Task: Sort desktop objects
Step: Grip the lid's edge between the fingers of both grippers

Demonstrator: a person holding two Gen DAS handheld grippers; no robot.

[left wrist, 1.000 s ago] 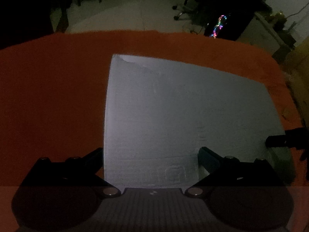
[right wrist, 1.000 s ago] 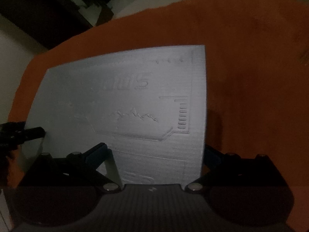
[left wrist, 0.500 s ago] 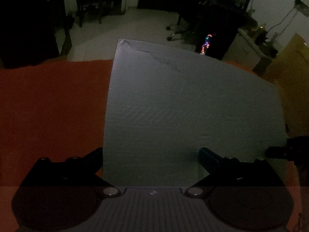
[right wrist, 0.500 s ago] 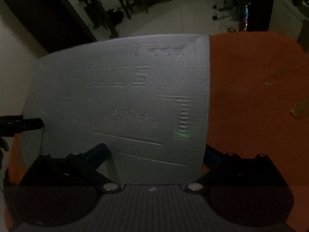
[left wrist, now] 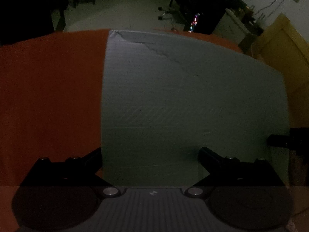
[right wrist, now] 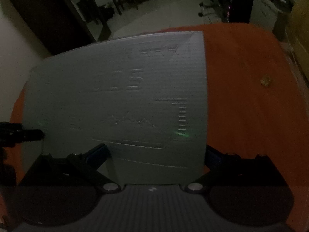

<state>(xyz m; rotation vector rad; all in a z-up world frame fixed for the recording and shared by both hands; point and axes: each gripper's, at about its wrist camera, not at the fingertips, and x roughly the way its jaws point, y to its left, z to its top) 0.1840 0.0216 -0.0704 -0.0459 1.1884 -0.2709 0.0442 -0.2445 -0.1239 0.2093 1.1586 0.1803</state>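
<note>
The left claw is gripping the near left corner of a large pale grey sheet, one finger lying at its left edge over the orange bench, the other finger showing against the sheet's face. The right claw is pinching the same sheet at its near right corner, one blue-padded finger lying over the embossed surface and the other at the right edge, partly hidden behind it. The sheet is spreading out between both claws and is blocking much of the bench from view; whether it is touching the bench I cannot tell. Each claw's dark tip is showing at the sheet's far side in the other view. A small pale scrap is lying on the bench, well to the right. Beyond, a dim tiled floor is showing.
</note>
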